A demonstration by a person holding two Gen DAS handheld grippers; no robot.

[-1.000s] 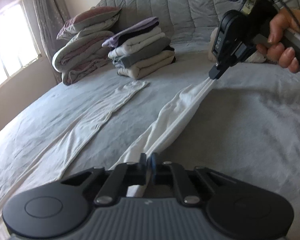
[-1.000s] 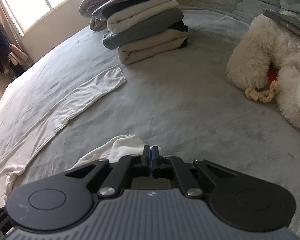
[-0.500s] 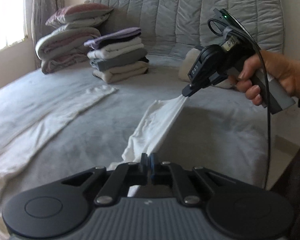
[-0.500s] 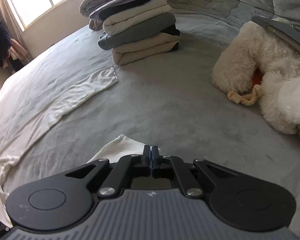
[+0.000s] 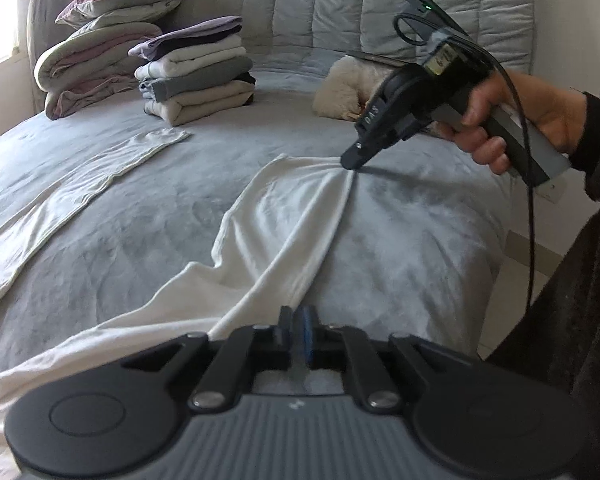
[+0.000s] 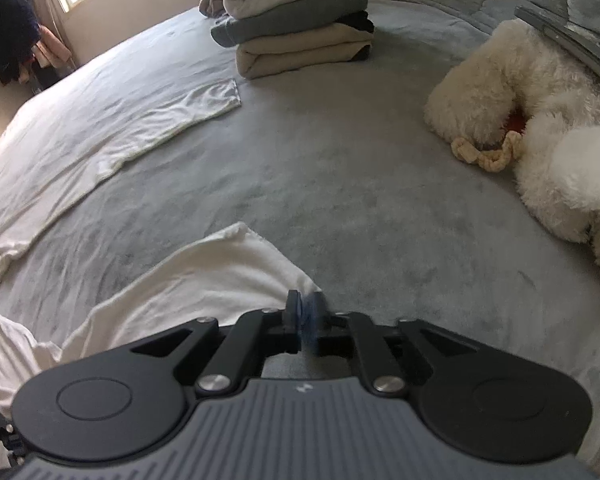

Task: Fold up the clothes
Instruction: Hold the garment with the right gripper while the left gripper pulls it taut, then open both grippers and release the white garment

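A white long-sleeved garment (image 5: 284,216) lies on the grey bed (image 5: 400,240). One sleeve stretches from my left gripper (image 5: 297,316) up to my right gripper (image 5: 350,162), which a hand (image 5: 500,120) holds with its tip down on the bunched cuff. Both pairs of jaws are opening and show a narrow gap. In the left wrist view the sleeve's edge ends right at the fingertips. In the right wrist view the cuff (image 6: 236,264) rests against my right gripper (image 6: 304,304), its corner at the left finger. The other sleeve (image 6: 160,120) lies flat to the left.
A stack of folded clothes (image 5: 196,76) and piled pillows (image 5: 100,40) sit near the quilted headboard. A white plush toy (image 6: 520,120) with a rope knot lies at the right. The bed's edge (image 5: 488,248) drops off beside the person's dark sleeve. Dark clothes (image 6: 8,28) hang by the window.
The sleeve, held taut between the two shut grippers before, now lies spread on the bed. Both jaws have parted a little. The left view has swung right.
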